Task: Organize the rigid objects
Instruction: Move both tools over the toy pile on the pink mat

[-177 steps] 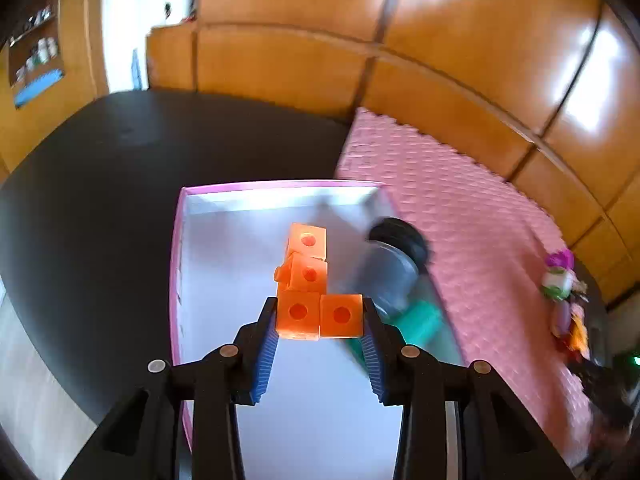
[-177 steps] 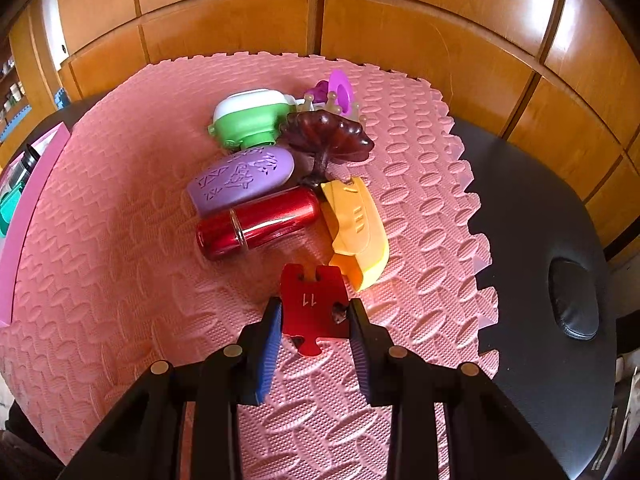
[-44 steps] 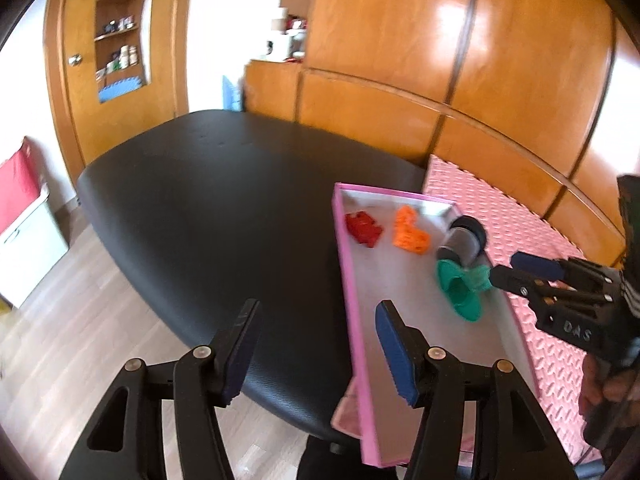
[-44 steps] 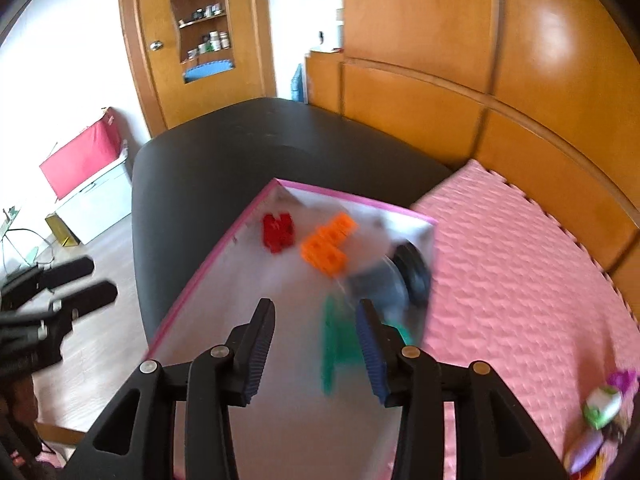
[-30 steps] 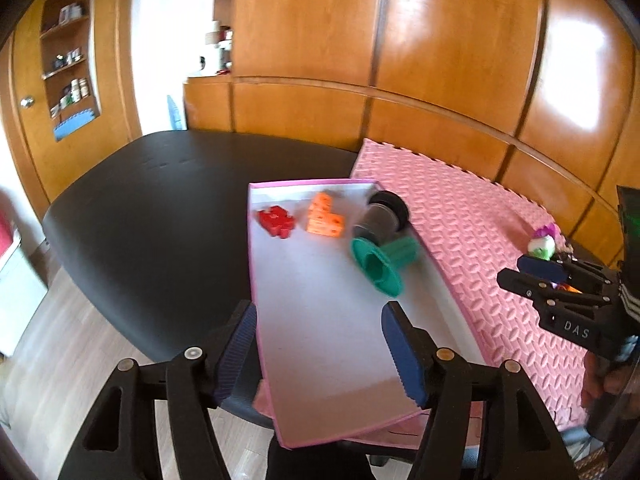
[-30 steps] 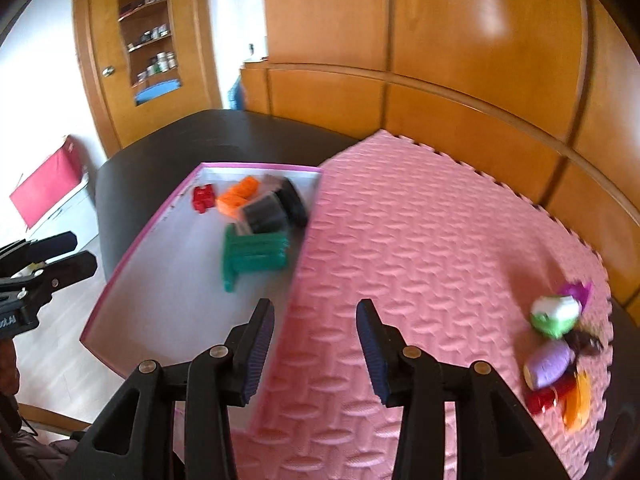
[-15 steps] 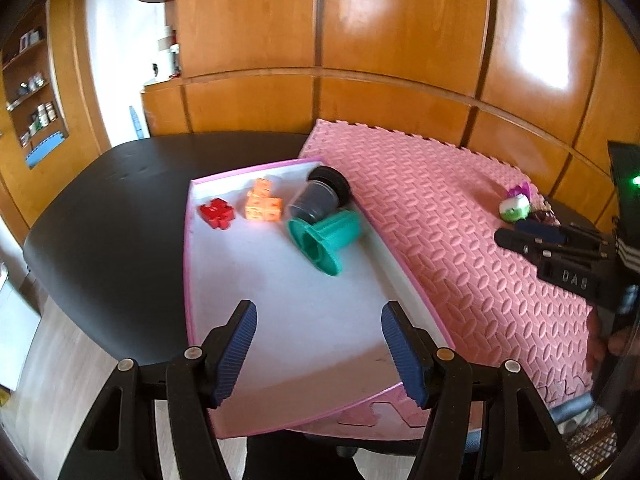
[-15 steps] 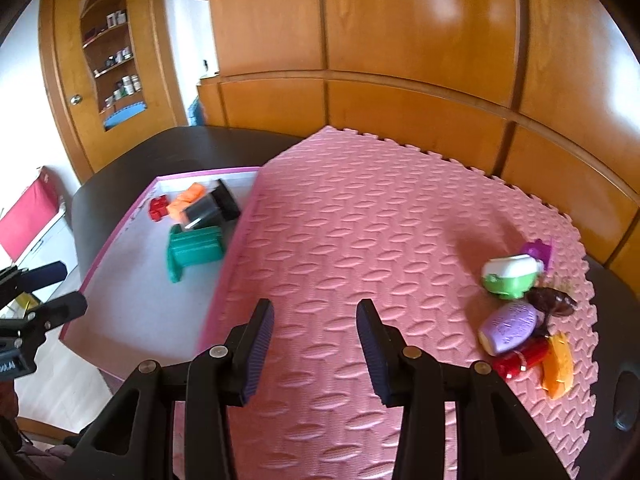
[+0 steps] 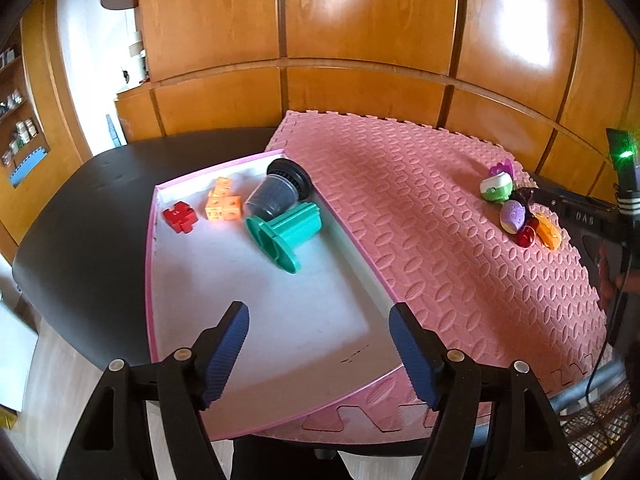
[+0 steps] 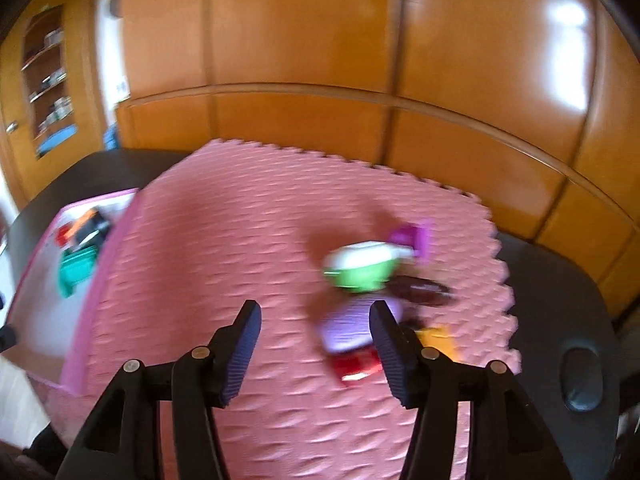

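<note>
A pink-rimmed tray point(image 9: 151, 280) holds a red puzzle piece point(image 9: 180, 218), orange cubes point(image 9: 222, 204), a dark grey cup point(image 9: 276, 194) and a green spool point(image 9: 286, 236). My left gripper point(image 9: 318, 340) is open and empty above the tray's near end. A cluster lies on the pink foam mat point(image 9: 420, 220): a green-and-white toy point(image 10: 362, 266), a purple oval point(image 10: 348, 326), a red cylinder point(image 10: 356, 366), an orange piece point(image 10: 438, 342), a dark brown piece point(image 10: 420, 292) and a magenta piece point(image 10: 416, 238). My right gripper point(image 10: 314, 338) is open and empty just before the cluster. The right wrist view is blurred.
The mat and tray lie on a black table point(image 9: 88, 216) with wood-panelled walls behind. The right gripper's body point(image 9: 580, 216) shows at the left view's right edge. A black oval recess point(image 10: 582, 378) sits in the table right of the mat.
Both grippers let go of the orange cubes and the red piece, which now lie in the tray. The right gripper has swung from the tray toward the cluster. The left has drawn back.
</note>
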A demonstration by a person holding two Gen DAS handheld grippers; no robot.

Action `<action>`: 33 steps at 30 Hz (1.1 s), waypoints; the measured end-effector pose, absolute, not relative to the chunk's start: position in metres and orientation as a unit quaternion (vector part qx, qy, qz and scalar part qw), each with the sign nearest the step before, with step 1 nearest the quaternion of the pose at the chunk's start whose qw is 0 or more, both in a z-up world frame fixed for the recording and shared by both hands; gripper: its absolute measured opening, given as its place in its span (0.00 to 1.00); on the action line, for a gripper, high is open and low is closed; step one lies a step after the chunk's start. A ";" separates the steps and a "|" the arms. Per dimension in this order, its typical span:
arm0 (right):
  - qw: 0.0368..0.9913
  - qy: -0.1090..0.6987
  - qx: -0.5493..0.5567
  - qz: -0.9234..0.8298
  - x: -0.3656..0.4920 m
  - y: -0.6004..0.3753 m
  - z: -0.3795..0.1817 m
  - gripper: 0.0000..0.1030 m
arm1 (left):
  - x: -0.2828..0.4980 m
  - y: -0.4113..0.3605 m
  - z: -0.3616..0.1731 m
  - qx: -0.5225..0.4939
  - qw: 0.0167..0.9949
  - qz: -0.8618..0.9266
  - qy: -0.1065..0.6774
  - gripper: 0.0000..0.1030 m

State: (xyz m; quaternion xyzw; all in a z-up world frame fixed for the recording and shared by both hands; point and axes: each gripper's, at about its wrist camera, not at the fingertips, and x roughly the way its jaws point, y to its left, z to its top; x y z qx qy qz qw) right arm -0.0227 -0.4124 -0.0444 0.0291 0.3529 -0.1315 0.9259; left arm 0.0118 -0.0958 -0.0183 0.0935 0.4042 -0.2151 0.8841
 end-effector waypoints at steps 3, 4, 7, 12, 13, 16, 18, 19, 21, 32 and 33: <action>0.918 0.340 0.098 -0.181 -0.036 -0.456 -0.054 0.55 | 0.012 -0.103 -0.020 0.101 0.881 -0.218 0.408 0.71; 0.911 0.341 0.128 -0.193 -0.039 -0.469 -0.058 0.55 | 0.012 -0.106 -0.021 0.103 0.880 -0.220 0.408 0.71; 0.892 0.341 0.204 -0.217 -0.046 -0.500 -0.063 0.55 | 0.012 -0.115 -0.023 0.109 0.877 -0.226 0.409 0.71; 0.876 0.330 0.259 -0.237 -0.057 -0.521 -0.064 0.55 | 0.014 -0.135 -0.026 0.123 0.869 -0.241 0.414 0.71; 0.874 0.330 0.266 -0.237 -0.058 -0.523 -0.065 0.55 | 0.015 -0.139 -0.026 0.125 0.867 -0.245 0.415 0.71; 0.868 0.339 0.268 -0.246 -0.057 -0.525 -0.068 0.56 | 0.018 -0.152 -0.027 0.127 0.859 -0.259 0.422 0.71; 0.867 0.341 0.266 -0.247 -0.057 -0.524 -0.068 0.56 | 0.021 -0.161 -0.028 0.122 0.851 -0.273 0.432 0.71; 0.867 0.342 0.263 -0.250 -0.057 -0.523 -0.067 0.56 | 0.023 -0.166 -0.029 0.122 0.848 -0.277 0.435 0.71; 0.866 0.345 0.258 -0.254 -0.057 -0.522 -0.067 0.56 | 0.024 -0.176 -0.031 0.123 0.842 -0.287 0.440 0.70; 0.853 0.336 0.299 -0.265 -0.066 -0.538 -0.065 0.56 | 0.038 -0.240 -0.033 0.133 0.823 -0.328 0.444 0.69; 0.853 0.335 0.301 -0.265 -0.067 -0.538 -0.065 0.56 | 0.041 -0.246 -0.032 0.129 0.822 -0.330 0.444 0.69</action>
